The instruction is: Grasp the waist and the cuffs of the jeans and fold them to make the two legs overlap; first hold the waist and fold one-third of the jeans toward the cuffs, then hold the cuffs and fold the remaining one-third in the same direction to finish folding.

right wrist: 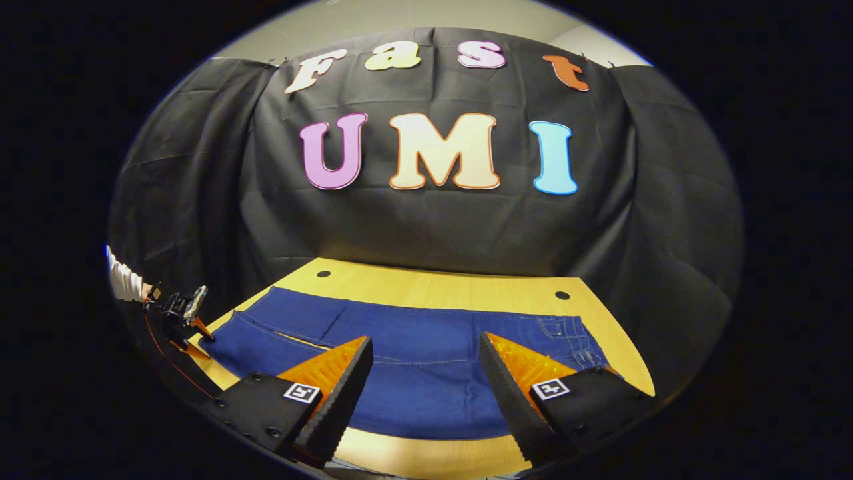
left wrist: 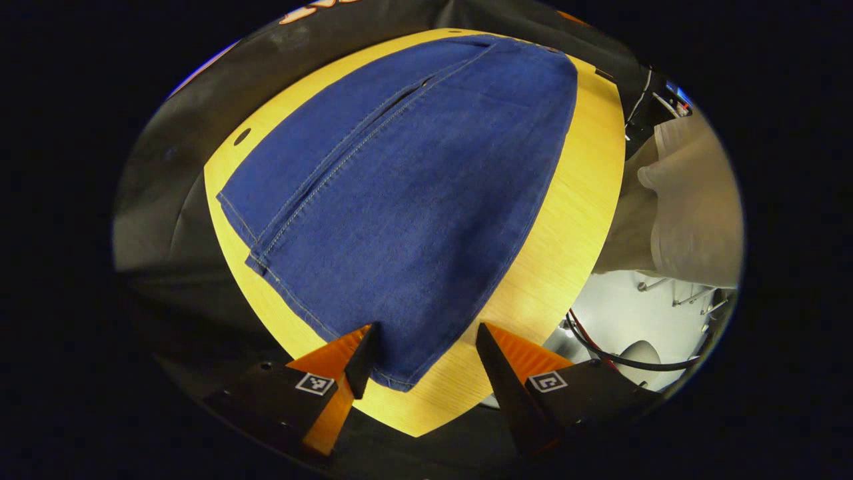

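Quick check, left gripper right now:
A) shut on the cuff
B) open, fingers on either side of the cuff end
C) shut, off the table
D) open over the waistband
B: in the left gripper view the left gripper stands open, with the cuff corner of the jeans between its fingers, unpinched, on the table.

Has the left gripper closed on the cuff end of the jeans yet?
No. In the left gripper view, the left gripper stands open, its fingers apart on either side of the jeans cuff corner.
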A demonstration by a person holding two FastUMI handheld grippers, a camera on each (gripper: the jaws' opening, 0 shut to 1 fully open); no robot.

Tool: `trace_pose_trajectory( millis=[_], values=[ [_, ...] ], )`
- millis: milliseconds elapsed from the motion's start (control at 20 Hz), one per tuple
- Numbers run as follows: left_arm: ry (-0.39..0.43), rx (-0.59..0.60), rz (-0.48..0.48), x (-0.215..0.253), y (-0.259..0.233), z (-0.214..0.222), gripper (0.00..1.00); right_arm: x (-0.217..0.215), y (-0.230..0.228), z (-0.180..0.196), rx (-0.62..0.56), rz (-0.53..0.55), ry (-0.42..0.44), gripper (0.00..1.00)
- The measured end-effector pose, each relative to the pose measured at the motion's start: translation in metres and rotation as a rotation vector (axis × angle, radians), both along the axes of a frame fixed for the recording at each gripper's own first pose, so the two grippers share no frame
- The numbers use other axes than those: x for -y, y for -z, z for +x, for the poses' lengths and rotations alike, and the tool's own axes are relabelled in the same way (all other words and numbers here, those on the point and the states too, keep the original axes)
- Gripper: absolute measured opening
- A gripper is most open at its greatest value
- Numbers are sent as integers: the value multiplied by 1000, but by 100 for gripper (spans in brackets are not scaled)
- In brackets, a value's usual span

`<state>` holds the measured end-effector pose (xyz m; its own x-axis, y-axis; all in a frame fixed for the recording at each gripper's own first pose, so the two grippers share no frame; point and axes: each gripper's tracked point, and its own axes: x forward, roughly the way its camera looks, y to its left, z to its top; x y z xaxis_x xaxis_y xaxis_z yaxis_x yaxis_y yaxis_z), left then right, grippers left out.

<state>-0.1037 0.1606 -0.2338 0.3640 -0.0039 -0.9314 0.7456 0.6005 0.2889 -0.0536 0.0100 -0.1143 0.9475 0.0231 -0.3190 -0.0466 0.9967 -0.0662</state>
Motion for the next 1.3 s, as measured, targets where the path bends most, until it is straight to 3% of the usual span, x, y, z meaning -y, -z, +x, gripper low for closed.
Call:
trace_pose_trajectory(
  millis=[100, 150, 300, 450, 650, 750, 800, 900, 1300],
  values=[
    [7, -45, -11, 3, 5, -4, 94, 10, 3, 1, -5, 3, 22, 99],
    [5, -68, -23, 3, 7, -4, 88, 14, 4, 1, -7, 6, 29, 99],
    [-67, -125, -20, 0, 7, -4, 88, 17, 8, 3, -14, 40, 38, 99],
    [-16, -138, 18, 3, 9, -3, 87, 19, 12, 5, -16, 67, 43, 99],
    [-36, -131, 23, 6, 5, 3, 67, 27, 22, 8, -39, 67, 32, 99],
    [-34, -112, 30, 5, 4, 9, 39, 31, 27, 9, -57, 70, 15, 99],
    [-32, -93, 43, 6, 4, 14, 21, 33, 30, 10, -68, 68, 1, 99],
    [-43, -74, 66, 8, 5, 13, 0, 40, 42, 10, -104, 39, -43, 99],
    [-159, -110, 54, 7, 5, 14, 0, 106, 108, -7, -356, -247, -278, 99]
  ],
)
